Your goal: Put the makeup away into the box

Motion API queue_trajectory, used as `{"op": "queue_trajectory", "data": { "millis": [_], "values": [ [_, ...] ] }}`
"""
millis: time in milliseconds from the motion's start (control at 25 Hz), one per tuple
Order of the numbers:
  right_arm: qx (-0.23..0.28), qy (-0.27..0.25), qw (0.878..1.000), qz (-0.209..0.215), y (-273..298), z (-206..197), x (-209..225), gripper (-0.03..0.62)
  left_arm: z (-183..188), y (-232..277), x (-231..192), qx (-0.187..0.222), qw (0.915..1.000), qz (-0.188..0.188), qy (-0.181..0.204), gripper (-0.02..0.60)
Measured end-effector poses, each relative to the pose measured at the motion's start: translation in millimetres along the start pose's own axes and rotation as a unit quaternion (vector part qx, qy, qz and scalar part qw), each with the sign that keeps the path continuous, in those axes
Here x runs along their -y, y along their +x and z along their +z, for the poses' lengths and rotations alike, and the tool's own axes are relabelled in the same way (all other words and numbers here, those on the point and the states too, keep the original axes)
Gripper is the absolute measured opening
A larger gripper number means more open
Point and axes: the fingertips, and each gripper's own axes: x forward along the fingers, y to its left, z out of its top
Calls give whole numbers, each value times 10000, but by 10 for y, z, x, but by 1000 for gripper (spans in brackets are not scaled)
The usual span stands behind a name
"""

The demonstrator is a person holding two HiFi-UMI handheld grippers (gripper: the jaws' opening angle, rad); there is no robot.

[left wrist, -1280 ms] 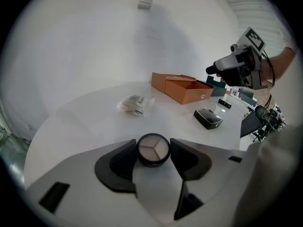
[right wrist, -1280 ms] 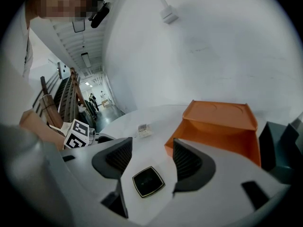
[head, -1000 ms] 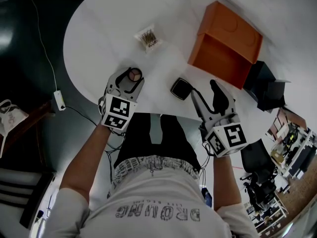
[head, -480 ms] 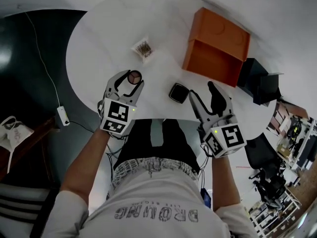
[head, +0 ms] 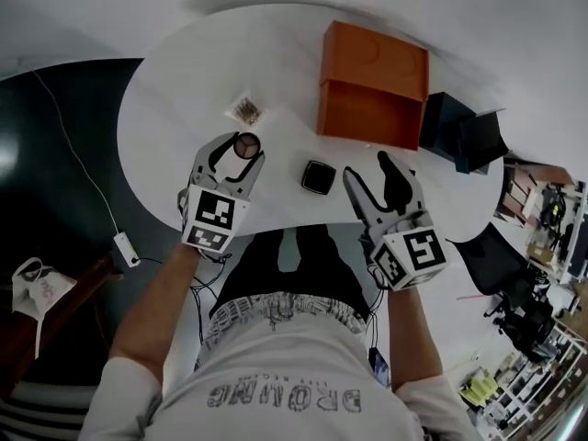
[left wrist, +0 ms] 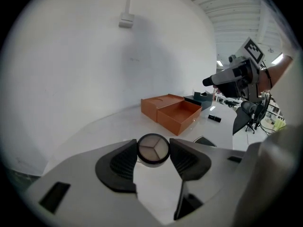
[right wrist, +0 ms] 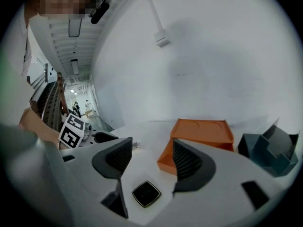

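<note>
The left claw [head: 241, 145] is clenched on a round makeup compact [left wrist: 153, 150], its two dark pads pressing the black rim from either side, so the compact sits right at the claw's tips with its three-part tan face in view. The right claw [right wrist: 150, 155] is released, its jaws standing apart with nothing between them. A black square compact [right wrist: 146, 193] lies flat on the white table [head: 184, 90] just below and short of this claw's tips, a little toward the left claw. The open orange box [head: 372, 85] stands on the table beyond both claws, nearer the right one and well apart from the left. A small clear packet [head: 245, 109] lies just past the left claw's tips.
</note>
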Motion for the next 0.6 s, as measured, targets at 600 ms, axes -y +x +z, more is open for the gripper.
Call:
{"op": "queue_trajectory", "data": {
  "millis": [600],
  "values": [
    [190,263,9993,-179,-183,29,628,279,571,612,435,43,9983,-402,415,241]
  ]
}}
